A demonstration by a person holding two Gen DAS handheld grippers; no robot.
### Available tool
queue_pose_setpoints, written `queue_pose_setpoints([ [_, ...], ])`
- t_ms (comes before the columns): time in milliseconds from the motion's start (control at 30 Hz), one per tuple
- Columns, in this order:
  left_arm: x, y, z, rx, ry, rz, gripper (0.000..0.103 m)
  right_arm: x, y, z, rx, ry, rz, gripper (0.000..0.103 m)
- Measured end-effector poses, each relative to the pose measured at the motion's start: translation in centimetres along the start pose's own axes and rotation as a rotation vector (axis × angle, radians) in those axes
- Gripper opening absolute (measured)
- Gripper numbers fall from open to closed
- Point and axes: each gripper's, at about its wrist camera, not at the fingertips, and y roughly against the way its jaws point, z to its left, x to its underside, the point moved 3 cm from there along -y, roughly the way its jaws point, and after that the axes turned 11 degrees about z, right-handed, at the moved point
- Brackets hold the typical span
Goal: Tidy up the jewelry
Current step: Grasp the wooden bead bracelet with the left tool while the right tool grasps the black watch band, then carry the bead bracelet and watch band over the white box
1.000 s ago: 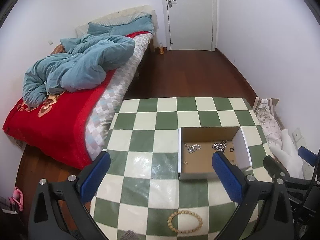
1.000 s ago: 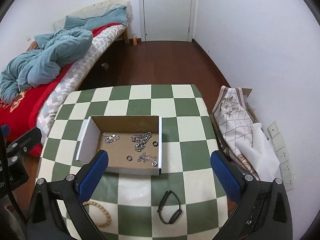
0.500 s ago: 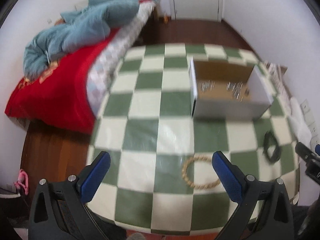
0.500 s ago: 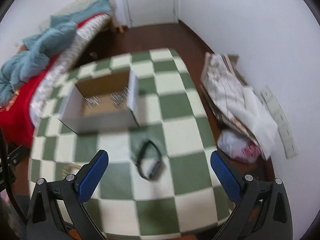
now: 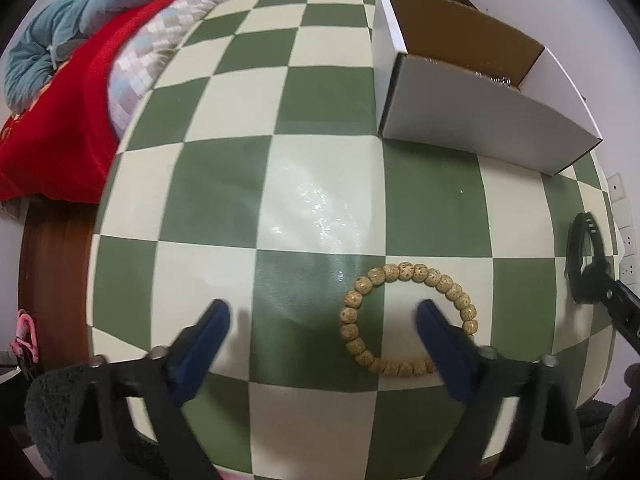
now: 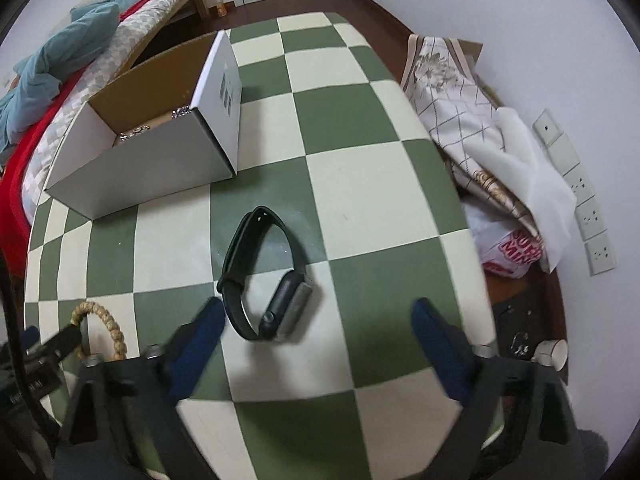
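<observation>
Two tongs point down at a green-and-cream checked worktop (image 5: 320,208), both closing with jaws apart. The left tongs (image 5: 322,312) view shows the whole bead bracelet (image 5: 408,318), a flat ring at five o'clock; one jaw stands inside the ring, pads not pressing. The right tongs (image 6: 314,312) view shows only an arc of it at eight o'clock, but shows the watch (image 6: 266,276) fully: on its edge, long axis from twelve toward five, face nearest, by the left jaw. The box (image 6: 140,160), at ten o'clock, holds silver chains (image 6: 134,134).
</observation>
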Motion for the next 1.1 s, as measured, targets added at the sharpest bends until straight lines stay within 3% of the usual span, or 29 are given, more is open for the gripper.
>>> queue_pose_setpoints([
  [67,0.0,-0.3,-0.2,0.009,-0.006,0.008,0.060,-0.3,-0.4,0.3,-0.002,-0.005,0.008,0.071],
  [133,0.0,-0.2,-0.3,0.027,-0.012,0.002,0.048,-0.6,-0.7,0.3,-0.026,-0.022,0.018,0.055],
  [267,0.1,0.2,-1.0,0.027,-0.049,-0.016,0.008,-0.8,-0.8,0.2,-0.036,-0.039,0.009,0.042],
  [433,0.5,0.4,-1.5,0.008,-0.060,-0.027,0.007,-0.8,-0.9,1.1,-0.008,0.018,0.005,0.014],
  [567,0.8,1.2,-1.7,0.006,-0.065,-0.049,0.007,-0.3,-0.7,2.1,0.014,0.059,-0.011,0.013],
  [867,1.9,5.4,-2.5,0.012,-0.081,-0.143,0.007,0.8,2.5,3.8,-0.023,0.089,-0.072,0.013],
  [1100,0.9,8.4,-1.9,0.023,-0.093,-0.208,0.007,1.4,5.7,4.6,-0.038,0.103,-0.125,0.013],
])
